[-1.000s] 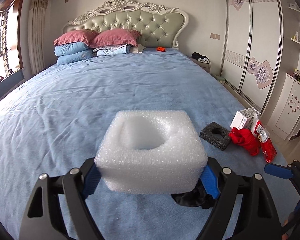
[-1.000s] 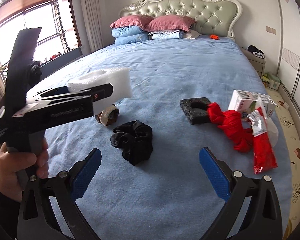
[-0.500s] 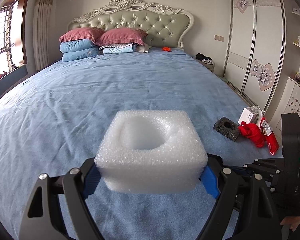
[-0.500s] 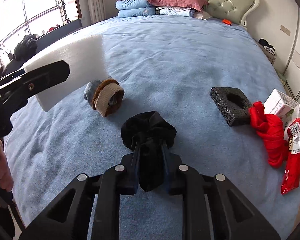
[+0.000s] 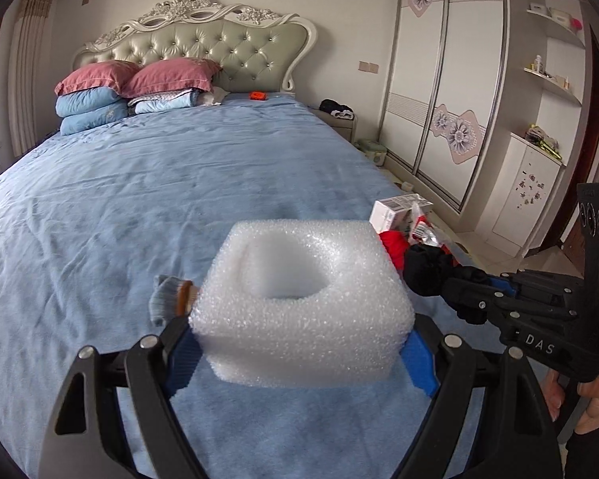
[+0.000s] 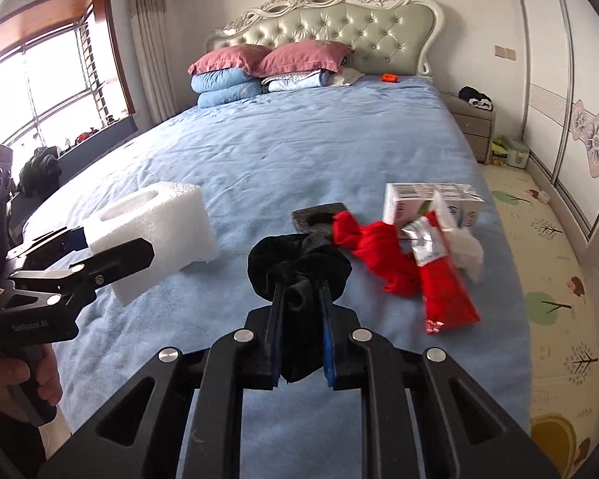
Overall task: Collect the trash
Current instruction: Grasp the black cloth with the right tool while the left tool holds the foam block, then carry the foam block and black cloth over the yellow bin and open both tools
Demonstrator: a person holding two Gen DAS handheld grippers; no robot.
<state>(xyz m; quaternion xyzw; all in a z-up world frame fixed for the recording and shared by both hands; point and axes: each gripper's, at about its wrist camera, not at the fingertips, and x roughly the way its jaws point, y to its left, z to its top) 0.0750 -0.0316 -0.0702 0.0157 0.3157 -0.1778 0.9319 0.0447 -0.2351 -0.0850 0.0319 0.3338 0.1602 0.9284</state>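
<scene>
My left gripper (image 5: 299,353) is shut on a white foam block (image 5: 303,299) with a round hollow, held above the blue bed. It also shows in the right wrist view (image 6: 155,231). My right gripper (image 6: 299,331) is shut on a black cloth bundle (image 6: 297,267), lifted off the bed; it shows in the left wrist view (image 5: 431,271) too. On the bed's right side lie a black foam ring (image 6: 319,219), a red cloth (image 6: 379,255), a red wrapper (image 6: 443,279) and a white carton (image 6: 427,203). A grey-brown rolled sock (image 5: 171,299) lies behind the foam block.
The blue bed (image 5: 179,183) stretches to stacked pillows (image 5: 131,92) and a headboard. A small orange item (image 6: 389,77) lies near the pillows. A nightstand (image 6: 473,119) and wardrobe (image 5: 451,80) stand to the right, a patterned floor mat (image 6: 539,279) beside the bed.
My right gripper closed on the black cloth bundle and lifted it off the bed. My left gripper kept hold of the foam block and shifted a little to the right.
</scene>
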